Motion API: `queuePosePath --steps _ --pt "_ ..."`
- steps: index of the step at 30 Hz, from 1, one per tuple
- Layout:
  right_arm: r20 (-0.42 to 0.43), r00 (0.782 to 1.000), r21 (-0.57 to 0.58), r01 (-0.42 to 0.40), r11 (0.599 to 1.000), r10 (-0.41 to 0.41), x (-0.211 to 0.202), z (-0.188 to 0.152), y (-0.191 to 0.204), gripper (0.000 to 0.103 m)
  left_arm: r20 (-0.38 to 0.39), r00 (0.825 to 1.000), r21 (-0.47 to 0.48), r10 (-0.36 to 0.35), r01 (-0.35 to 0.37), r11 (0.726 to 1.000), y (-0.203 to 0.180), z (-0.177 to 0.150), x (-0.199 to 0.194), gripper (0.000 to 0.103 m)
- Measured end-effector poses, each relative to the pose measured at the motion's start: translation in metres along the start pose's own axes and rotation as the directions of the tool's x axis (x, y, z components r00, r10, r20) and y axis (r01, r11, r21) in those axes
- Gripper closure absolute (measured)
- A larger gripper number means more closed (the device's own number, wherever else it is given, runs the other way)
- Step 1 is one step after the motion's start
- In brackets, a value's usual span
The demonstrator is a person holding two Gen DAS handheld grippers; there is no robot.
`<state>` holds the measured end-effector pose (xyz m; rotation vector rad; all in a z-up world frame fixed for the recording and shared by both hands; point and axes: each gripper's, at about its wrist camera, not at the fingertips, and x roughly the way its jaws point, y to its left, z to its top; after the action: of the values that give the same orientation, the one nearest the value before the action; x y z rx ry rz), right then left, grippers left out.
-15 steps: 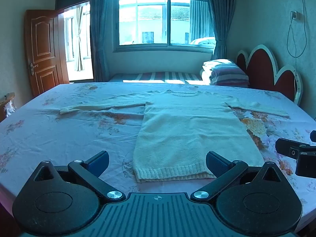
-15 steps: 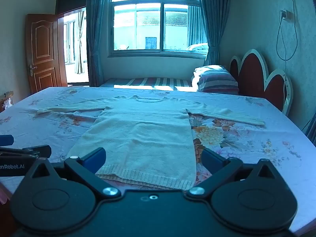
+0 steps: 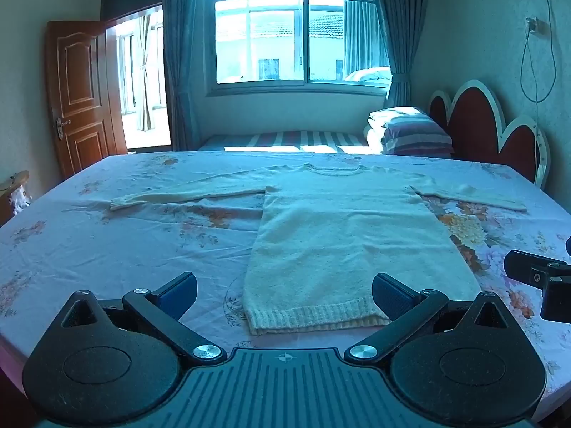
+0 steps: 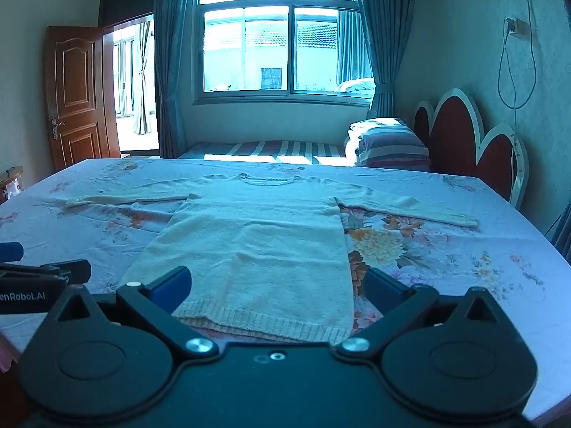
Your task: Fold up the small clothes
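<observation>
Left wrist: sweater [image 3: 342, 235] hem lies between spread fingers [image 3: 390, 290], untouched.

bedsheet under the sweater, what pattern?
Floral: orange and yellow flowers on the pale bedsheet, clearest in the right wrist view beside the cream sweater.

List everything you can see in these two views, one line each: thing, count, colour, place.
sweater: one, cream, flat on the sheet, sleeves spread
sheet: one, pale floral, covering the near surface
pillow: one, striped, on the far bed
headboard: one, red and white, right wall
door: one, brown, open, left
window: one, back wall
curtains: two, blue, beside window
cable: one, right wall
left gripper: jaws open, above hem
right gripper: jaws open, above hem
</observation>
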<state>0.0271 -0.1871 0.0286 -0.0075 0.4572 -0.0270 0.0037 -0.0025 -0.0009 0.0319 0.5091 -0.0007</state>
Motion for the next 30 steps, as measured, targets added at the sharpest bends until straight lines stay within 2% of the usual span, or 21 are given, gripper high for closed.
queuePosePath --steps 30 --pt "0.012 1.0 0.008 0.013 1.0 -0.013 0.0003 0.0002 0.002 0.0 -0.001 1.0 0.027 -0.024 0.024 0.999 0.0042 0.0018 -0.0025 0.0"
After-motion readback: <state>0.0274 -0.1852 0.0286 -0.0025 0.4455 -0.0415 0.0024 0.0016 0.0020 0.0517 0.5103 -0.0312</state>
